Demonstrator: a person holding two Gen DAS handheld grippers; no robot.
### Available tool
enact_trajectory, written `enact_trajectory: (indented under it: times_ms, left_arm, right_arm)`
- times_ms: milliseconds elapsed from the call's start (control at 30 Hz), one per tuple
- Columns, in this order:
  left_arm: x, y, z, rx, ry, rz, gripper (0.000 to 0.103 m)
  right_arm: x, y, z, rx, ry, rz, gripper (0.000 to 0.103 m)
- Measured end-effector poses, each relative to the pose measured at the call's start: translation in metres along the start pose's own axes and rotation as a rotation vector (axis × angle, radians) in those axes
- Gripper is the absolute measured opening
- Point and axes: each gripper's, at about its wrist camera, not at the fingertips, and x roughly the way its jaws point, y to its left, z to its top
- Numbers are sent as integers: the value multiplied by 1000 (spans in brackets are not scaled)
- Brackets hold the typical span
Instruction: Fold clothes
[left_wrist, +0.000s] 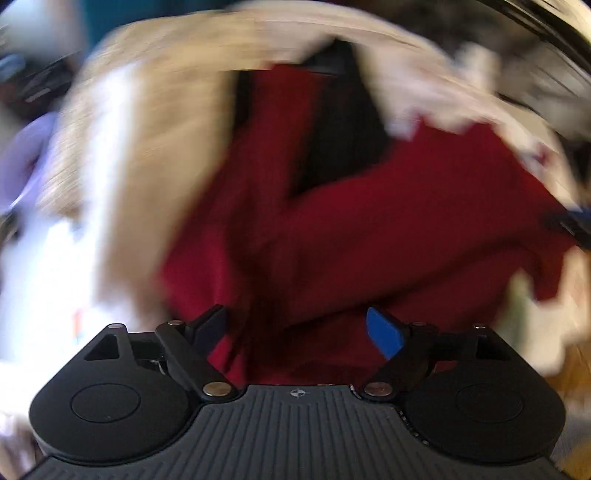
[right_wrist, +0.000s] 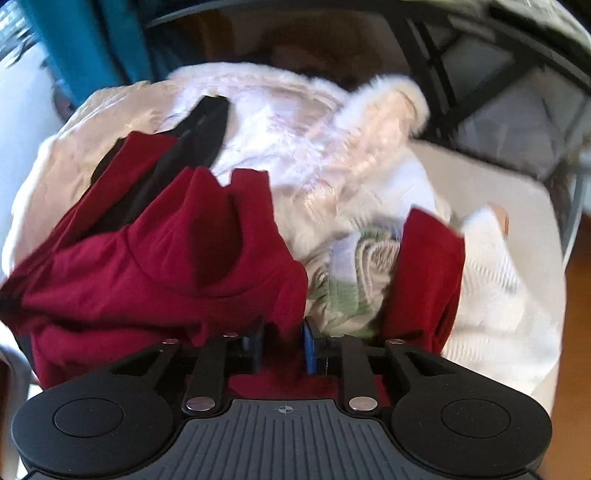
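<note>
A dark red garment (left_wrist: 369, 229) fills the blurred left wrist view, with a black piece of cloth (left_wrist: 332, 140) behind it. My left gripper (left_wrist: 299, 328) is open just in front of the red cloth, its blue pads wide apart. In the right wrist view the same red garment (right_wrist: 177, 258) hangs bunched, and my right gripper (right_wrist: 282, 347) is shut on its lower edge. A second red flap (right_wrist: 424, 273) hangs to the right. A black garment (right_wrist: 184, 147) lies behind the red one.
A heap of clothes lies behind: a cream furry jacket (right_wrist: 295, 129), a green and white bundle (right_wrist: 354, 273) and a white knit piece (right_wrist: 495, 288). A dark metal frame (right_wrist: 461, 55) stands at the back right. Teal fabric (right_wrist: 92, 48) hangs at the back left.
</note>
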Motion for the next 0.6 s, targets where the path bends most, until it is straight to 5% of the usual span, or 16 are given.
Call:
enact_trajectory:
  times_ms: [100, 167, 333, 500, 533, 567, 600]
  left_arm:
    - [19, -14, 9, 135, 14, -5, 90]
    - [38, -16, 13, 197, 39, 3, 95]
    - [85, -21, 24, 352, 103, 24, 103]
    - [105, -17, 33, 286, 109, 18, 103]
    - [104, -18, 35, 288, 102, 16, 103]
    - [103, -18, 37, 291, 96, 14, 100]
    - [99, -19, 39, 302, 93, 17, 84]
  right_arm:
    - [-13, 6, -10, -109, -116, -37, 88]
    - [-14, 9, -17, -174, -155, -31, 99]
    - [9, 17, -26, -255, -121, -10, 102]
    - [41, 31, -27, -222, -11, -12, 102]
    - [41, 32, -26, -212, -2, -13, 99]
    - [38, 32, -25, -203, 2, -11, 85]
    - [35, 32, -24, -193, 7, -8, 77]
